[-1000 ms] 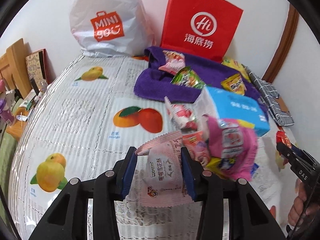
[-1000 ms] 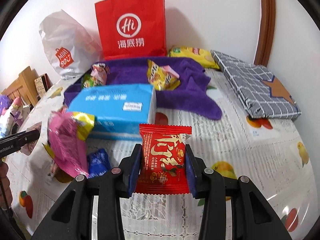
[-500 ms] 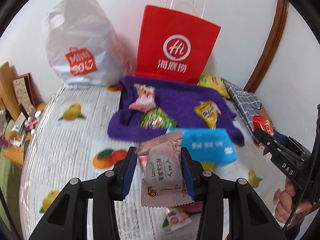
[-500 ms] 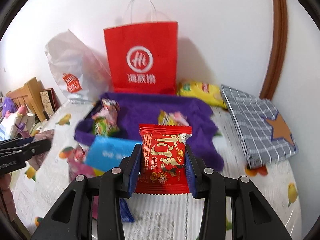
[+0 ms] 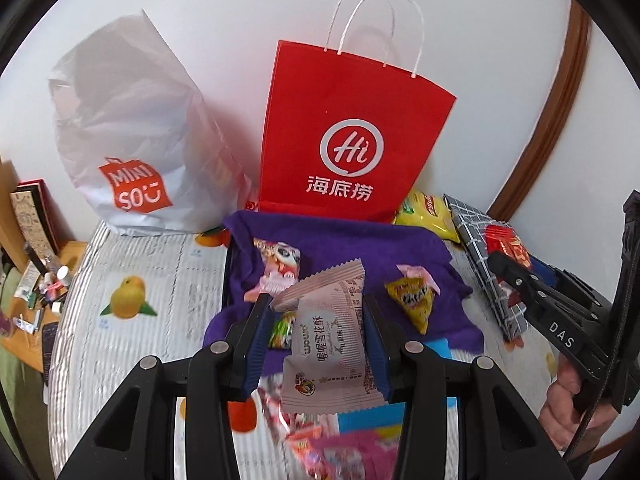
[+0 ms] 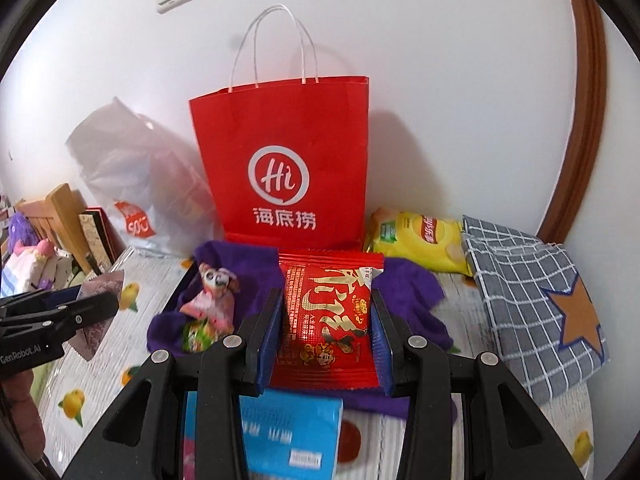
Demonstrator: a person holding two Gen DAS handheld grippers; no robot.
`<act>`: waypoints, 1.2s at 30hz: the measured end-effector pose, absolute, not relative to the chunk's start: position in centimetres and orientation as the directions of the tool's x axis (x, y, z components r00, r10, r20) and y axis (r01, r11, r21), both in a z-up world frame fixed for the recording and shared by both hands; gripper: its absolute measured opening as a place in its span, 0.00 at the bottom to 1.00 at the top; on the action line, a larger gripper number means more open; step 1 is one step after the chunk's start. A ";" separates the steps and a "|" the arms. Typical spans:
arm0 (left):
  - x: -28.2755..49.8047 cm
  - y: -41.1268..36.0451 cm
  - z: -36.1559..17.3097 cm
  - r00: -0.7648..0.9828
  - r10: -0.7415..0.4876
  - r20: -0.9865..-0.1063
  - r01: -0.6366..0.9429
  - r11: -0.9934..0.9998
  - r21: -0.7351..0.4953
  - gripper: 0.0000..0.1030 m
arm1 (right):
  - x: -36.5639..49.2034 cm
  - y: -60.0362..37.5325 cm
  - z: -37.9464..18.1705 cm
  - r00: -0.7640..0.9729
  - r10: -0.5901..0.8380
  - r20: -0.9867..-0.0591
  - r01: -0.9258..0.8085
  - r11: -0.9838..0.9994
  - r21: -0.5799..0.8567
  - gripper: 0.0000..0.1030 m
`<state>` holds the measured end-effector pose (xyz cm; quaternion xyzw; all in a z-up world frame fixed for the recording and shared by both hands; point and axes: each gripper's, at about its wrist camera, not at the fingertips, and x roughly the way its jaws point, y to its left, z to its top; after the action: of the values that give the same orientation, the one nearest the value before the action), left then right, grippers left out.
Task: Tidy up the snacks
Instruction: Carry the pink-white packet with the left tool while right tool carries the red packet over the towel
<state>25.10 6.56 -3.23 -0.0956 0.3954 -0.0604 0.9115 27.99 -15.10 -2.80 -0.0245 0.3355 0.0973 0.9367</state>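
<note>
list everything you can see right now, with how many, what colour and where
paper bag: 1, red, upright against the wall
plastic bag: 1, white, left of the paper bag
cloth: 1, purple, in front of the paper bag
snacks on cloth: 3, pink, green, yellow
chip bag: 1, yellow, right of the paper bag
checked pouch: 1, grey, far right
blue pack: 1, near edge of cloth
pink packet: 1, in left gripper
red packet: 1, in right gripper
hand: 1, holding the right gripper
</note>
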 end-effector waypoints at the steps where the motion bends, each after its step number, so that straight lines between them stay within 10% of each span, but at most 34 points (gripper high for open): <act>1: 25.7 6.5 -3.4 0.676 -0.190 -0.712 0.032 0.973 -0.230 0.40 | 28.7 -15.0 -3.1 0.749 0.164 -0.642 -0.195 0.981 0.024 0.39; 36: 37.1 6.9 -8.3 0.584 -0.176 -0.793 -0.013 0.974 -0.226 0.40 | 42.1 -17.1 -11.9 0.611 0.119 -0.783 -0.157 0.987 0.027 0.39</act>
<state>37.14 6.90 -8.28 -0.1042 0.4540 -0.0460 0.8837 42.09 -17.10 -11.92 -0.0223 0.4342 0.0769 0.8972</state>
